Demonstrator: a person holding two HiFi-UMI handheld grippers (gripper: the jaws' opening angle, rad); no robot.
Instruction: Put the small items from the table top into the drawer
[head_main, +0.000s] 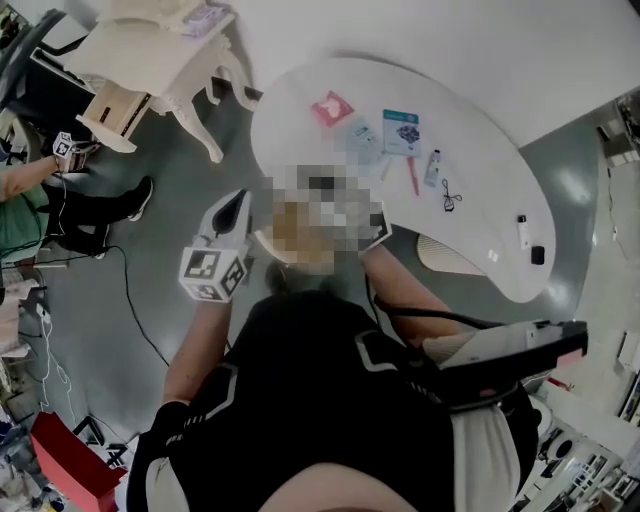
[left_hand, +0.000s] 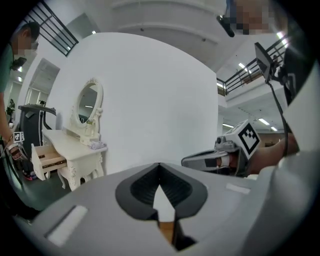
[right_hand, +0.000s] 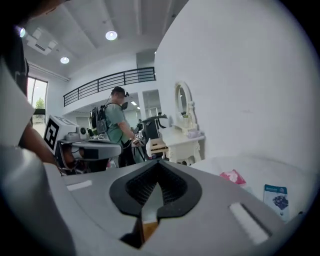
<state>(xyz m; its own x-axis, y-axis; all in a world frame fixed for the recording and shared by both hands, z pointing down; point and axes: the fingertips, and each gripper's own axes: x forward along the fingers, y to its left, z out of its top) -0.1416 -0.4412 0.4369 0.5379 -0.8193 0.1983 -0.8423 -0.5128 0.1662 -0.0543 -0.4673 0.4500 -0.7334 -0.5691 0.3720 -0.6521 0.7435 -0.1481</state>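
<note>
Head view first: looks steeply down on a white, curved, glossy worktop (head_main: 300, 140) and finds the small items all lying on it. Toward the worktop's left end, a pink square packet (head_main: 332, 107), a clear plastic sachet (head_main: 362, 136) and a teal printed card (head_main: 402, 131); near the worktop's middle, a red pen (head_main: 412, 176), a small pale tube (head_main: 432, 168) and a thin black looped thing (head_main: 451, 194) too small to tell; at the worktop's right end, a short white stick (head_main: 522, 231) and a small black block (head_main: 538, 255). Places a cream carved dressing table (head_main: 160, 55), its pale wooden drawer (head_main: 108, 115) pulled open, well apart from the worktop's left end. Shows the left claw (head_main: 238, 200) raised off the worktop's near edge and the right claw (head_main: 575, 340) off its near side by the right end, neither touching it. Left gripper view next: shows the left claw (left_hand: 159, 167) clenched, tips met, nothing between them, with the dressing table to the left and the right claw to the right against a white wall (left_hand: 150, 90). Right gripper view last: shows the right claw (right_hand: 156, 165) likewise clenched on nothing, the pink square packet and teal printed card on the worktop, and beyond the worktop the dressing table and a person in a green shirt (right_hand: 117, 125).
</note>
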